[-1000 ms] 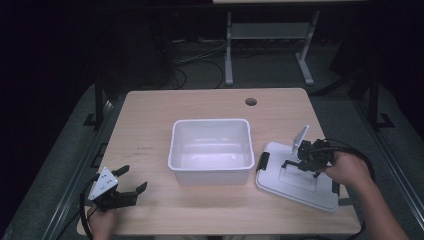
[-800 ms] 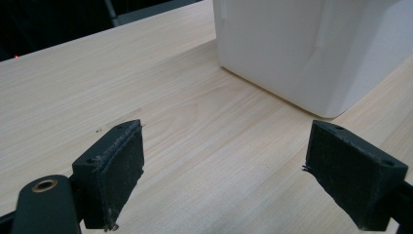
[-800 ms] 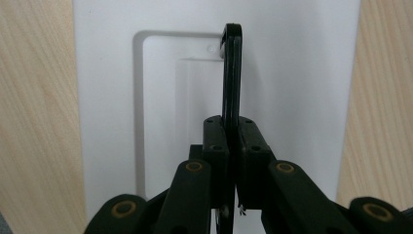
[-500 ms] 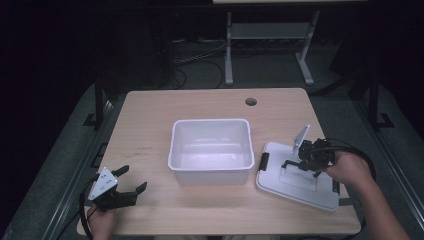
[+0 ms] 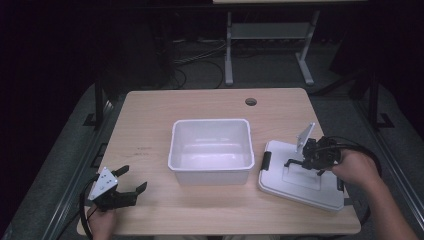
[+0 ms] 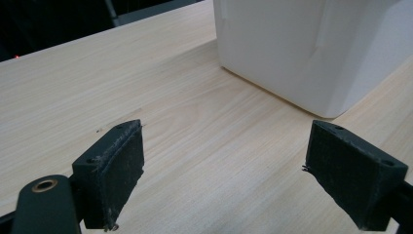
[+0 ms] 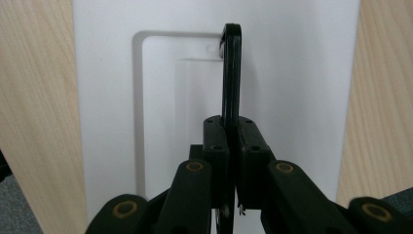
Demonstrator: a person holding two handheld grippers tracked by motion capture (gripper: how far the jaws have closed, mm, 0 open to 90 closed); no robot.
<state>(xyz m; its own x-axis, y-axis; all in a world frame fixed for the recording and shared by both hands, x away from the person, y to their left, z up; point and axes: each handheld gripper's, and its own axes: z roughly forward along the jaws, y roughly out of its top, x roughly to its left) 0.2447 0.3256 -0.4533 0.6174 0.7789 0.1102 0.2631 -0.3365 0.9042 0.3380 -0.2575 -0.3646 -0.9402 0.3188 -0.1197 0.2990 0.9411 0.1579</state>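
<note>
Right tongs (image 7: 233, 146) pinching lid handle (image 7: 231, 73), upright

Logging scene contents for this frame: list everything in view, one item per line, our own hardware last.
table: 1, light wood, centre of high view; a round hole near its far edge
bin: 1, white, open, mid-table
lid: 1, white, flat on the table right of the bin; black latch on its edge nearest the bin
handle: 1, black, raised on edge over the lid's recess
frame: 1, grey metal legs on the floor beyond the table
cables: several, dark, on the floor beyond the table
left gripper: 1, black, near left corner, open, holds nothing
right gripper: 1, black, over the lid, shut on the handle
hands: 2, left hand and right hand on the grippers
</note>
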